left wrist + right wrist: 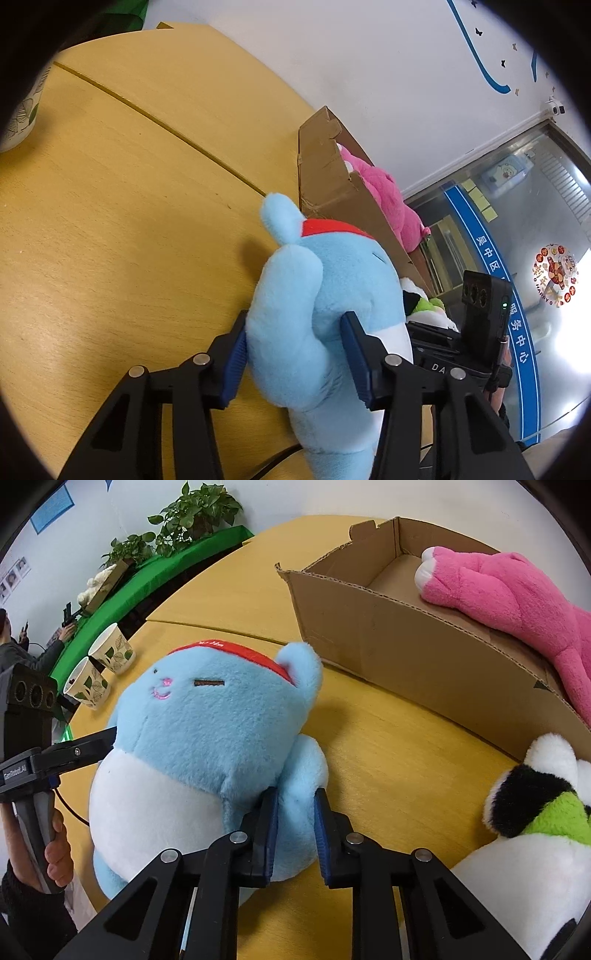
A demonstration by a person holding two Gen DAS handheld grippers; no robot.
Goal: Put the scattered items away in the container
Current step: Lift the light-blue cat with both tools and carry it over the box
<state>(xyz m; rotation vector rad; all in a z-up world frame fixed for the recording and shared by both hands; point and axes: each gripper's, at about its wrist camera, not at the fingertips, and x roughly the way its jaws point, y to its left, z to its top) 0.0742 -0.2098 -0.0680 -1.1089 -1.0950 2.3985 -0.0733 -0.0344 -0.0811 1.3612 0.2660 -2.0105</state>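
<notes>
A light-blue plush toy [207, 731] with a white belly and a red headband lies on the wooden table [388, 760]. My right gripper [295, 805] is shut on one of its arms, the blue pads pressing the fur. My left gripper [295, 332] is shut on the blue plush toy [332, 280] at its other arm, and that gripper's finger shows at the toy's left side in the right wrist view. Behind it stands the cardboard box [406, 642], holding a pink plush [517, 598]. A white, black and green plush [535, 812] lies at the right.
Two paper cups [99, 668] stand at the table's far left edge, and one paper cup [22, 110] shows in the left wrist view. A person's hand [57, 845] holds the left gripper's handle. Potted plants and a green cloth lie beyond the table.
</notes>
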